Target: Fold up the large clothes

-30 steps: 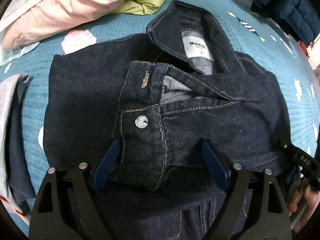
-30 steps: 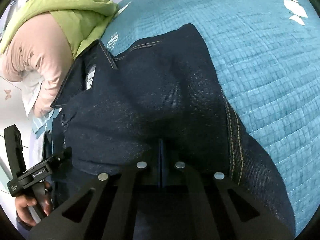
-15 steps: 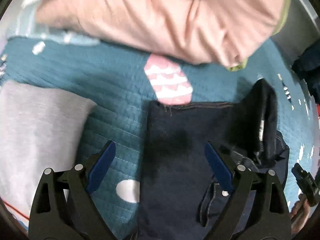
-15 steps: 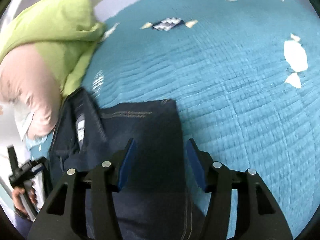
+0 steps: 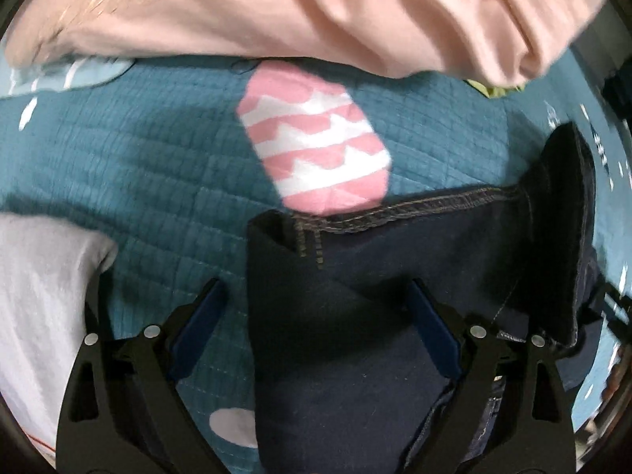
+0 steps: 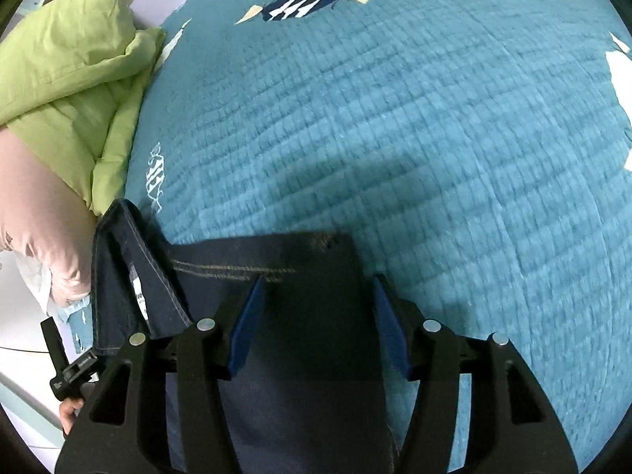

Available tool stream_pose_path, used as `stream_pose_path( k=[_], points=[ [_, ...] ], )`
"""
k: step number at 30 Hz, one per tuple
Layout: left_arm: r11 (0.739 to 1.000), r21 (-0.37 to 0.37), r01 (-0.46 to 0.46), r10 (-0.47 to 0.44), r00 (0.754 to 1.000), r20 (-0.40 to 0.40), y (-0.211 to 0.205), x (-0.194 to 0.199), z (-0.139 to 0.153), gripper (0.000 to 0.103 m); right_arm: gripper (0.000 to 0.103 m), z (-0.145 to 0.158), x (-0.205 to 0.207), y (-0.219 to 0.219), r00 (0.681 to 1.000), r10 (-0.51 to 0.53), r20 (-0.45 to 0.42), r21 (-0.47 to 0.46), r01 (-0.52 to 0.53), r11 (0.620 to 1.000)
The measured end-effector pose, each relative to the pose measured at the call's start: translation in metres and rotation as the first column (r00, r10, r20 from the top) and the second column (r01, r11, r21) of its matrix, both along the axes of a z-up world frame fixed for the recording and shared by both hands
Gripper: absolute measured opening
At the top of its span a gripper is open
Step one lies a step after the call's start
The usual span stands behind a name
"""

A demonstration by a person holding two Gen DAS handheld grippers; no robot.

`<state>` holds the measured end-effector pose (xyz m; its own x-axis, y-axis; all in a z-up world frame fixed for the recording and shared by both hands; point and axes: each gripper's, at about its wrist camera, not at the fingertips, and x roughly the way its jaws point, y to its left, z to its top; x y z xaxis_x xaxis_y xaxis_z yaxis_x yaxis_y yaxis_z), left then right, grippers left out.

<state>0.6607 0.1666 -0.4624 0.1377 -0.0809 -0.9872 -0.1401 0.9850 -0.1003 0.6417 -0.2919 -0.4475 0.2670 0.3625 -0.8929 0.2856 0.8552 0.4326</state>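
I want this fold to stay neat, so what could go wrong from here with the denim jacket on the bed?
The collar stands up at the edge of the denim jacket; it could get creased in. The left gripper, open, straddles the jacket's edge and could pinch the teal quilt too. The right gripper has just been opening; the loose fold may spring back.

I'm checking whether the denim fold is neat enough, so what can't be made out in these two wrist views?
- Denim garment: its near part is cut off by the lower edge and covered by the left gripper in the left wrist view; the right gripper does the same in the right wrist view.
- Collar label: partly hidden by the collar, print too small to read.
- Pink garment: blurred, cut off at the top.
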Motion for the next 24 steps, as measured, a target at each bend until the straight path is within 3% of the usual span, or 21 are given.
stream_pose_path(
  k=[1,3,4,5,8,11,15,17,20,24],
  points=[
    [1.000,0.008,0.011,-0.011,1.000,-0.002,-0.004,0.003,-0.001,0.091,0.052,-0.001,0.003,0.003,1.000,0.017,-0.003,-0.025,-0.017,1.000],
    [1.000,0.018,0.020,-0.020,1.000,0.007,-0.010,0.004,0.000,0.086,0.039,-0.001,0.004,0.007,0.999,0.037,0.003,-0.073,-0.037,0.997],
    [1.000,0.009,0.026,-0.026,0.999,0.023,-0.013,0.010,0.007,0.073,0.023,-0.001,0.003,0.007,0.999,0.047,0.009,-0.099,-0.045,0.994],
    [0.999,-0.008,0.039,-0.038,0.998,0.048,-0.014,0.009,0.012,0.053,0.013,0.001,0.000,0.005,0.998,0.047,0.030,-0.083,-0.044,0.996],
    [1.000,-0.005,0.016,-0.016,0.995,0.103,-0.011,0.003,0.029,0.025,0.009,0.012,-0.009,0.001,0.994,0.055,0.094,-0.067,-0.049,0.997],
    [0.999,-0.038,0.030,-0.023,0.982,0.186,-0.010,-0.010,0.053,0.013,0.008,0.035,-0.024,-0.005,0.982,0.050,0.181,-0.029,-0.045,0.999],
    [0.993,-0.096,0.072,-0.042,0.958,0.283,-0.013,-0.036,0.087,0.011,0.008,0.078,-0.051,0.000,0.951,0.083,0.298,0.021,-0.093,0.995],
    [0.989,-0.118,0.094,-0.050,0.943,0.329,-0.007,-0.057,0.112,0.011,0.008,0.098,-0.066,0.006,0.934,0.108,0.342,0.000,-0.115,0.993],
    [0.989,-0.094,0.117,-0.071,0.917,0.391,-0.023,-0.090,0.143,0.011,0.007,0.124,-0.089,0.008,0.915,0.106,0.390,0.000,-0.115,0.993],
    [0.985,-0.099,0.141,-0.086,0.901,0.425,-0.019,-0.145,0.174,0.011,0.007,0.155,-0.131,0.001,0.896,0.134,0.422,0.004,-0.150,0.989]
  ],
)
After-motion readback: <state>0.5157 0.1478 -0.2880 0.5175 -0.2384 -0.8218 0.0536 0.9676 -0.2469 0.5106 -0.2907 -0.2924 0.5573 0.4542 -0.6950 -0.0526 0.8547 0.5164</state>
